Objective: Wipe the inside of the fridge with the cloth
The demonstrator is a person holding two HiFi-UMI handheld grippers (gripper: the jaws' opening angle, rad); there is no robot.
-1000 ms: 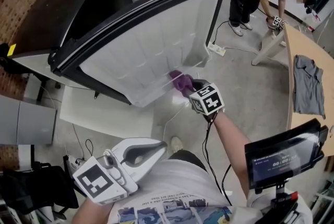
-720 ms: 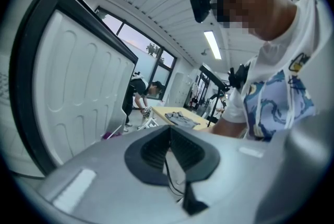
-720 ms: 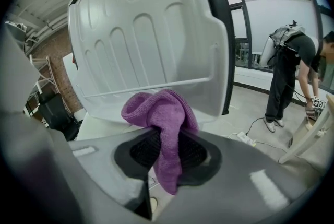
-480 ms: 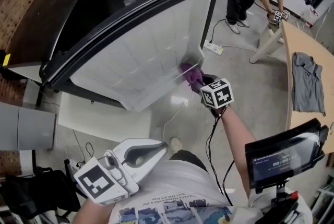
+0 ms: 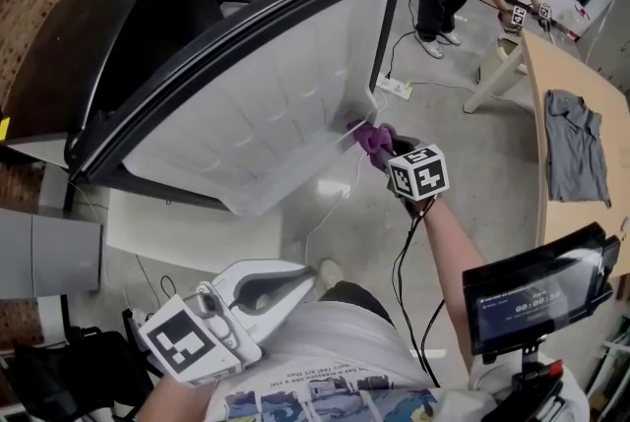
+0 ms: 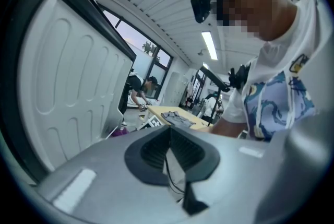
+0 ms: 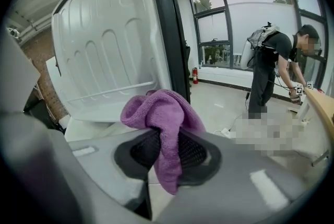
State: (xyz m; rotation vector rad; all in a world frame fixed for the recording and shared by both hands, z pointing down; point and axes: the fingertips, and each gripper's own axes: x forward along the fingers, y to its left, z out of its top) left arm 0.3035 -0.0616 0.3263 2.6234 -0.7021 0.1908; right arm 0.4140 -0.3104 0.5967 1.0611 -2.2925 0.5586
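My right gripper [image 7: 167, 160] clamps the purple cloth [image 7: 159, 110] at frame centre, beside the lower right corner of the fridge door [image 5: 246, 105]. It looks soft and light, so I should grip bunched folds. My left gripper [image 6: 169, 160] is closed and empty.

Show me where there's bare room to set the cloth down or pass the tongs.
Bare floor lies between the fridge door and the wooden table; the table's near end, this side of the grey shirt, is bare too. It is tight at the door's lower corner, where the right tongs clamp the cloth, and by the power strip.
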